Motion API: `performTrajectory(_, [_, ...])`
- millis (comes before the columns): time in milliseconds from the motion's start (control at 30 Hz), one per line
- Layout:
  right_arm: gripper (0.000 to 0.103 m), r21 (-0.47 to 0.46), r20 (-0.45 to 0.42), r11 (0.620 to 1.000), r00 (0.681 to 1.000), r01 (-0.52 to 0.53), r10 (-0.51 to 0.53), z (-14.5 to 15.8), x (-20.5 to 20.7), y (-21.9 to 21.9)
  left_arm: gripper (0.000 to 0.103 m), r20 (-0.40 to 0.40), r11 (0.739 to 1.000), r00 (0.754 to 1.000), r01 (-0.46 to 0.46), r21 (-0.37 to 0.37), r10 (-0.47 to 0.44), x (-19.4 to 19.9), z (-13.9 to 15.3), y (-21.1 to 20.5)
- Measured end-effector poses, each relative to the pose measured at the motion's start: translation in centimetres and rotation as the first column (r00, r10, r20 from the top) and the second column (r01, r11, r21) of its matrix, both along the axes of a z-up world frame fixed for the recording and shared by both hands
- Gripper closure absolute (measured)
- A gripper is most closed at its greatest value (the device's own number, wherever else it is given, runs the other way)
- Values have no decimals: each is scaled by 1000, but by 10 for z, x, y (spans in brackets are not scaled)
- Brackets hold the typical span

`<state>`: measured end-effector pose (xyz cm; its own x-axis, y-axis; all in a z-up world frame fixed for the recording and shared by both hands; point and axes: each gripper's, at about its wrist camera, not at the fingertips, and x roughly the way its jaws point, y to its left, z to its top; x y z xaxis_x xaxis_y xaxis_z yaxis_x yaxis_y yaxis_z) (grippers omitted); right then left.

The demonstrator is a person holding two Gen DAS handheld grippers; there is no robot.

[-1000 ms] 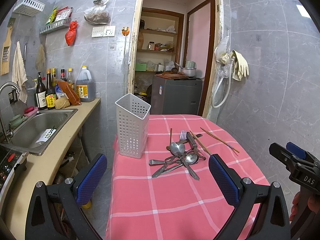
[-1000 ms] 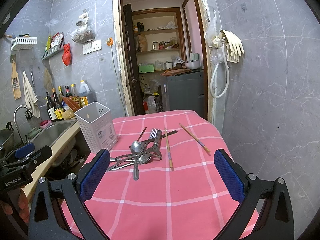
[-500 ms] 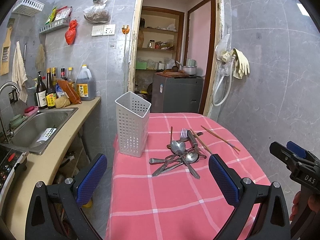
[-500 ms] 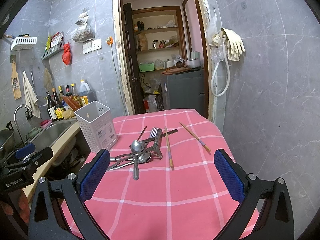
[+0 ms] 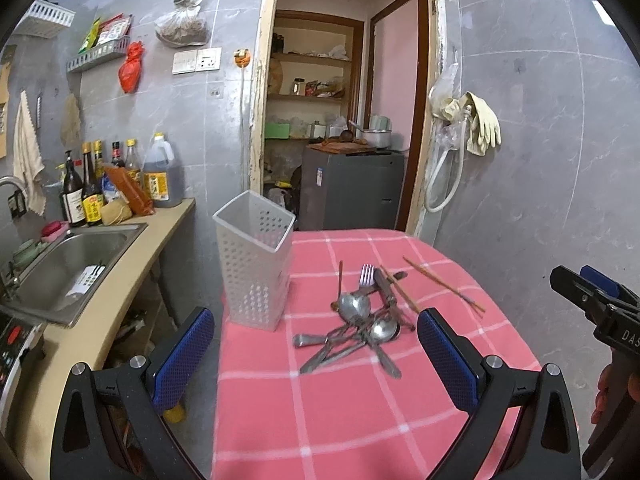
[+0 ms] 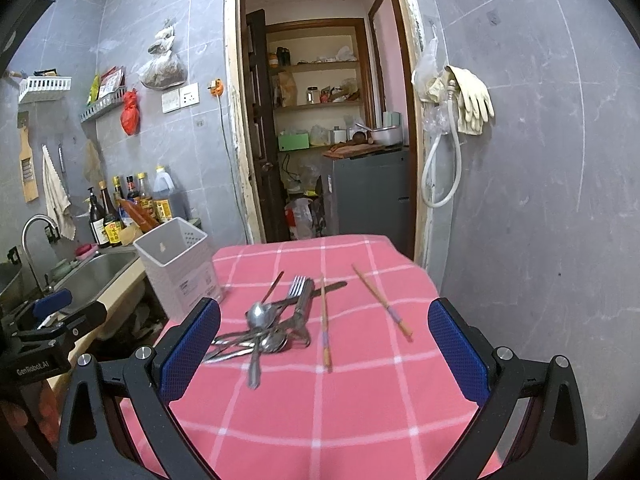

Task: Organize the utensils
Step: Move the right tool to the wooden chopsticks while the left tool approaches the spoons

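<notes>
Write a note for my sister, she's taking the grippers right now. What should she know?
Left gripper: open, empty, above the table's near edge.
Right gripper: open, empty, also short of the pile.
Holder: upright at the cloth's left edge; nothing shows in it.
Pile of spoons and fork: mid-table, tangled.
Two chopsticks lie apart, right of the pile.
Done: nothing yet.
Left: everything into the holder.

Pink white-checked tablecloth [image 6: 320, 420], white perforated holder [image 5: 254, 264], silver cutlery [image 6: 272, 332].
</notes>
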<state>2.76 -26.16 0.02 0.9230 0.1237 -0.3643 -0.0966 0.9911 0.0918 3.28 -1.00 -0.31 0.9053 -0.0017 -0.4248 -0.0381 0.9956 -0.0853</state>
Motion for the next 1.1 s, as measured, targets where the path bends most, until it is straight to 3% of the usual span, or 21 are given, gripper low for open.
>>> performTrajectory(367, [1,-18,14,1000,1000,-24,24,4,83,-23,1,12,1000,1000,-8,-27,8,70,-1,-28])
performTrajectory(600, [1,-19,-9,999,999,-45,45,-17,142,-36,1,5,999,1000,-30,-20,30,116,-23,-44])
performTrajectory(767, [1,-7,-66,996,994,-86,85,-42,182,-43,1,-28,999,999,-30,-23,30,148,-45,-49])
performTrajectory(933, [1,14,-194,989,970,-147,147,-79,224,-39,2,-102,998,995,-12,-64,5,173,-70,-50])
performTrajectory(1100, [1,53,-304,983,934,-177,185,-107,252,-35,16,-199,992,980,-24,-123,-1,194,-90,-44])
